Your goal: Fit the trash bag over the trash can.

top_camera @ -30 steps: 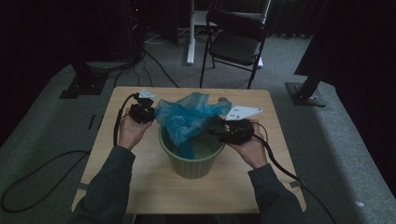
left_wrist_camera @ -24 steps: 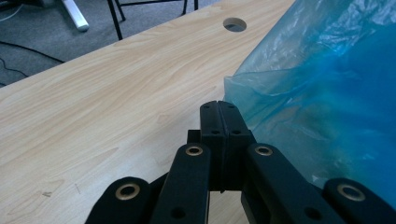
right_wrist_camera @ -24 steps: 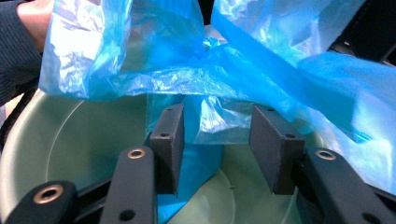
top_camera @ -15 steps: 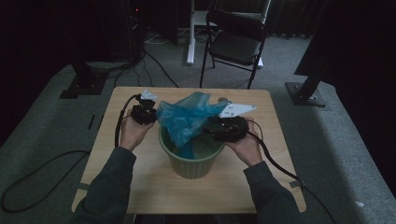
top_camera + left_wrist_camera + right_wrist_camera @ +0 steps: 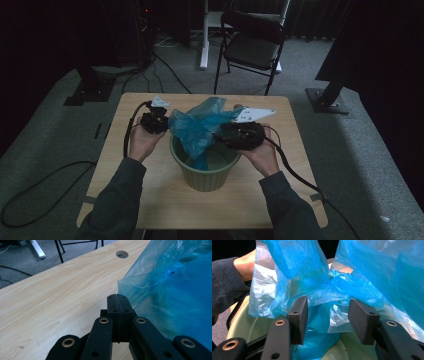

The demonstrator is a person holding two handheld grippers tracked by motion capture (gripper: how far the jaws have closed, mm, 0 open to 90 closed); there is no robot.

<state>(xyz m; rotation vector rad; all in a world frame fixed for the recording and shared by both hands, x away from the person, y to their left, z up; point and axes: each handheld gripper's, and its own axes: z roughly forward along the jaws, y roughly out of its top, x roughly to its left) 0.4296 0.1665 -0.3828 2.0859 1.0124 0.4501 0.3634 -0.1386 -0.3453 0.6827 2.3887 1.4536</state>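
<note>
- Grey carpet surrounds a pale wooden worktop (image 5: 150,190); beyond the worktop's far edge stands a black folding chair (image 5: 250,42), and cables trail across the floor to its left.
- Landmark: a pale green pot (image 5: 205,167) stands on the worktop near its middle, just in front of the person.
- Inside the pot hangs the lower part of a blue plastic bag (image 5: 200,127); the rest of the bag billows up above the pot's rim, spreading toward the far side of the pot.
- The left tongs (image 5: 154,121) sit just left of the pot, above the worktop. In the left gripper view their jaws are pressed flat together at the bag's edge (image 5: 155,290); whether film is pinched between them cannot be made out.
- The right tongs (image 5: 240,134) hover over the pot's right rim, a grey plate on top. In the right gripper view their jaws stand apart, with crumpled bag film (image 5: 332,290) lying across and between them, over the pot's pale interior (image 5: 244,322).
- Compared with half a second ago, the right tongs have shifted slightly toward the pot's centre and the bag has bunched a little more over the opening; the left tongs have barely moved.
- The pot's bottom is hidden by the bag. The room behind the pot is dark and hard to read. A round hole (image 5: 122,254) marks the worktop far from the pot in the left gripper view.
- A sleeved forearm (image 5: 227,282) shows left of the pot in the right gripper view, cut off by the frame.
</note>
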